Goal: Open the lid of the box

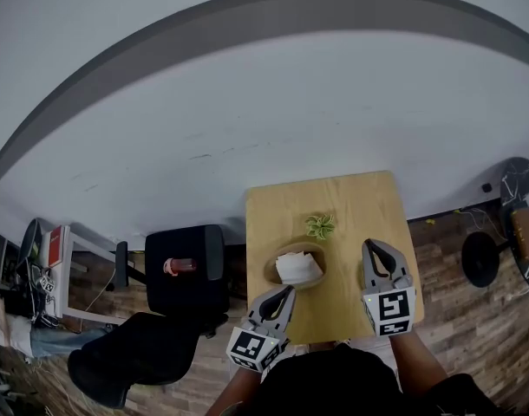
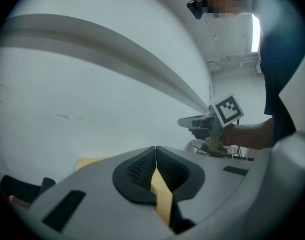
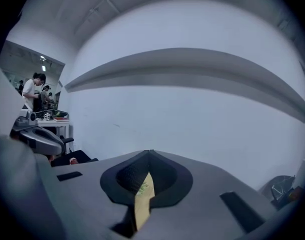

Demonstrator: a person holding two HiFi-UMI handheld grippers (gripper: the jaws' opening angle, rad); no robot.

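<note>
A white wall (image 1: 247,146) crossed by a grey band fills most of the head view, with brown wood-plank floor (image 1: 455,302) showing at 4 o'clock. A square light-wood table (image 1: 368,206) stands at the wall's foot, just right of centre. At 9 o'clock of the table is a black office chair (image 1: 195,297), and a red-and-pink object (image 1: 179,265) lies on it (too small to tell what it is).

The left gripper (image 1: 288,290) reaches in from 6 o'clock over the table's near edge. Its jaws are clenched tip to tip with nothing between them, which its own view shows plainly. The right gripper (image 1: 370,244) is over the table at 3 o'clock of centre, pointing toward the wall. Its jaws are likewise pressed together and empty.

The brown oval box (image 1: 273,271) sits on the table at 9 o'clock of the tabletop's centre, with a white crumpled sheet (image 1: 297,268) showing in its middle. The left gripper's tips are just beside its rim at 6 o'clock, and the right gripper is apart from it at 3 o'clock. A small green leafy plant (image 1: 320,225) sits at 1 o'clock of the box
</note>
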